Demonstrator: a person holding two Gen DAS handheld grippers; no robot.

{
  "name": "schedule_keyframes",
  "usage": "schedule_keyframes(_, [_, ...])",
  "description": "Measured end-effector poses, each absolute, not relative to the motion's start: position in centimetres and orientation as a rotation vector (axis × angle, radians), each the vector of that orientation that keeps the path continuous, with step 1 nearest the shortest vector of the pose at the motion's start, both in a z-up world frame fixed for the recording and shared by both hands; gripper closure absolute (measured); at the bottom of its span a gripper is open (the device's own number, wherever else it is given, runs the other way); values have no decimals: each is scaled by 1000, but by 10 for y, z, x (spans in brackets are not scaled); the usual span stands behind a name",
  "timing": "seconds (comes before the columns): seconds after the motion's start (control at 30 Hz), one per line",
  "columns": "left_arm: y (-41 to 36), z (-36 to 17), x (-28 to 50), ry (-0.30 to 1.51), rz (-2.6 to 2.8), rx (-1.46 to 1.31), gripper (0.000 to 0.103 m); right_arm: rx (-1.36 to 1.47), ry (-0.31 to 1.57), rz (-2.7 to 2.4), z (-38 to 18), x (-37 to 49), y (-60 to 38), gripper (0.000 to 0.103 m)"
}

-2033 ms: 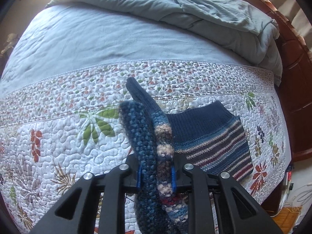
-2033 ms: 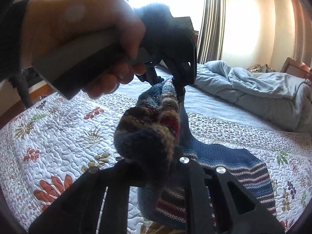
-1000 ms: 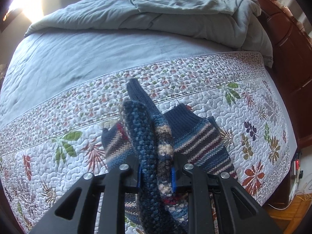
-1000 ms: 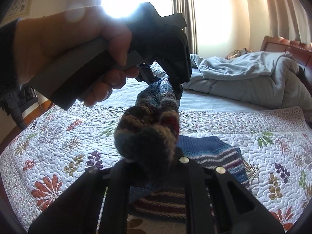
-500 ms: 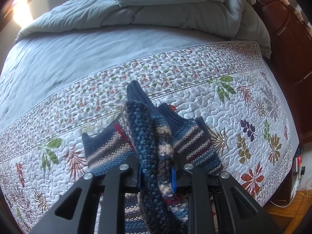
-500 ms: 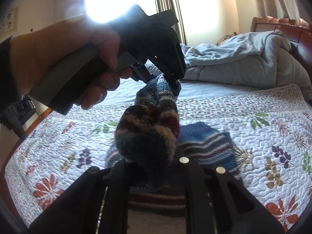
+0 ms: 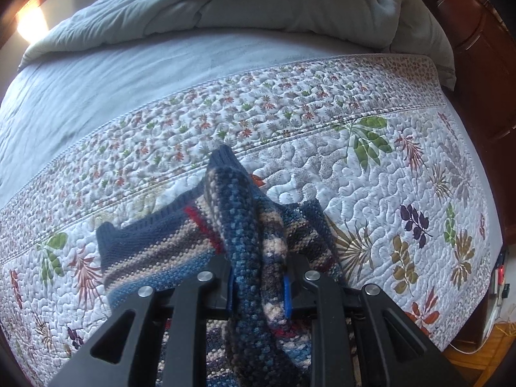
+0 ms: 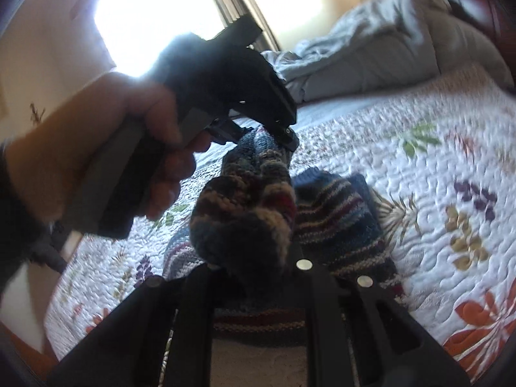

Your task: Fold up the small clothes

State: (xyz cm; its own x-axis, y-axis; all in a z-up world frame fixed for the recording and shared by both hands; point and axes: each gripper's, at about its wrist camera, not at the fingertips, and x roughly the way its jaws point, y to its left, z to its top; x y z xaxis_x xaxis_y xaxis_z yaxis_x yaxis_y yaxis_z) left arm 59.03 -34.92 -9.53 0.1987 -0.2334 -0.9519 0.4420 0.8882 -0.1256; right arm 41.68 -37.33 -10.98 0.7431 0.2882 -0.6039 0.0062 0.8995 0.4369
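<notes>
A small blue striped knitted sweater (image 7: pixel 154 251) lies partly on the floral quilt (image 7: pixel 371 174). My left gripper (image 7: pixel 258 290) is shut on a bunched edge of the sweater (image 7: pixel 248 225) and holds it above the bed. My right gripper (image 8: pixel 254 267) is shut on another bunched part of the same sweater (image 8: pixel 245 213), close by. In the right wrist view the left gripper (image 8: pixel 287 135), held in a hand, pinches the far end of the raised fold. The rest of the sweater (image 8: pixel 338 219) rests on the quilt below.
A rumpled grey duvet (image 7: pixel 274 3) lies at the far end of the bed, on a pale blue sheet (image 7: pixel 113 74). A dark wooden bed frame (image 7: pixel 483 64) runs along the right side. A bright window (image 8: pixel 154 19) is behind the hand.
Both grippers have carried the held edge across the bed over the rest of the sweater. More of the sweater now lies doubled under them, and the views have swung toward the duvet.
</notes>
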Motion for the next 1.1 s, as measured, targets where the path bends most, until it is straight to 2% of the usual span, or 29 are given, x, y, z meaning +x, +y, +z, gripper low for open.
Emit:
schedule_keyframes(0.37, [-381,-132,589,1296,-456,259,82,586,781,160,-151,418,-410,92])
schedule_keyframes(0.57, [-397,-147,590,1302,-459,288,78,624,810,161,-165,420,-423,92])
schedule_keyframes(0.67, [-399,-152,591,1307,-460,284,70,641,838,179,-171,421,-424,90])
schedule_keyframes(0.8, [-398,-139,592,1287,-502,268,40,692,874,199,-182,423,-428,85])
schedule_keyframes(0.87, [-393,-122,592,1243,-508,273,33,713,889,200,-186,421,-431,81])
schedule_keyframes(0.9, [-388,-112,591,1219,-516,270,28,727,899,197,-188,420,-433,75])
schedule_keyframes(0.93, [-382,-104,590,1200,-519,274,26,742,904,196,-189,419,-435,62])
schedule_keyframes(1.03, [-347,-84,586,1139,-480,259,26,798,908,221,-188,416,-441,43])
schedule_keyframes(1.1, [-308,-71,569,1109,-549,154,26,821,900,214,-185,414,-446,41])
